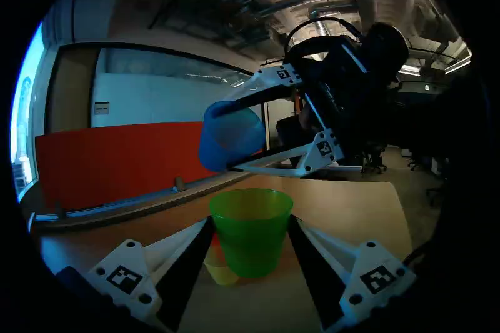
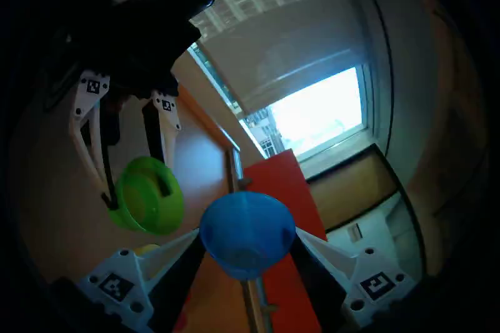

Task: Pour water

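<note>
Pour judged under way: right gripper (image 2: 248,233) clamps the blue cup (image 2: 247,242) tilted, raised above the green cup (image 1: 251,242), which the left gripper (image 1: 251,223) grips upright over the table (image 1: 350,208); no water stream discernible, so transfer unconfirmed, set-down outstanding

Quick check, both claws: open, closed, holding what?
Left claw: closed on the green cup.
Right claw: closed on the blue cup, held tipped.

Left gripper (image 1: 252,227) clamped level, right gripper (image 2: 247,234) tilted
</note>
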`<action>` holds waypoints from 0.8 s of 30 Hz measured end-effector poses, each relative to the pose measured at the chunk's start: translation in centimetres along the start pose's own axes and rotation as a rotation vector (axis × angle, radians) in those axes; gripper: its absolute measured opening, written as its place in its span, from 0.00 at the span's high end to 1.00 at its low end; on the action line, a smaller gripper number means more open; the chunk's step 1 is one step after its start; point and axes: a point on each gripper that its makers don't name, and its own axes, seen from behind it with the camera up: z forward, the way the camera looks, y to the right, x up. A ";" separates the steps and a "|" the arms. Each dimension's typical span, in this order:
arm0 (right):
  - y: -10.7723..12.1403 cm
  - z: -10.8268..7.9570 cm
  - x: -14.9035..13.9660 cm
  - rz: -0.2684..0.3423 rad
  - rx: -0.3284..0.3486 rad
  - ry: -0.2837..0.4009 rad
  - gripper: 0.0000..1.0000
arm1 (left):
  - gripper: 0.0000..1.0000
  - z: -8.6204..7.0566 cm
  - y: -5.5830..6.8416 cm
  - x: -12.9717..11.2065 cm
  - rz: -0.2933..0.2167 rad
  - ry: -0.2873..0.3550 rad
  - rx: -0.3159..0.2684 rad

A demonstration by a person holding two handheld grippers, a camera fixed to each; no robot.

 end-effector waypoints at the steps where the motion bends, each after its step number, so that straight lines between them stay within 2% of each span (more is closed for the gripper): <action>1: -0.2 -0.1 -0.1 0.028 0.003 0.002 0.11 | 0.16 0.0 0.0 0.0 0.000 -0.001 0.000; 6: -1.3 -0.5 -0.9 0.185 0.018 0.004 0.10 | 0.16 -0.1 -0.1 -0.1 0.005 -0.007 0.000; 12: -1.9 -0.7 -2.5 0.376 0.007 -0.027 0.10 | 0.16 -0.2 0.0 -0.1 0.006 -0.009 -0.002; 19: -2.8 -1.3 -3.3 0.572 0.018 -0.032 0.10 | 0.16 -0.5 -0.4 -0.1 0.006 -0.012 0.007; 24: -3.4 -1.7 -3.4 0.688 0.039 -0.033 0.10 | 0.16 -0.6 -0.7 0.0 0.006 -0.015 0.012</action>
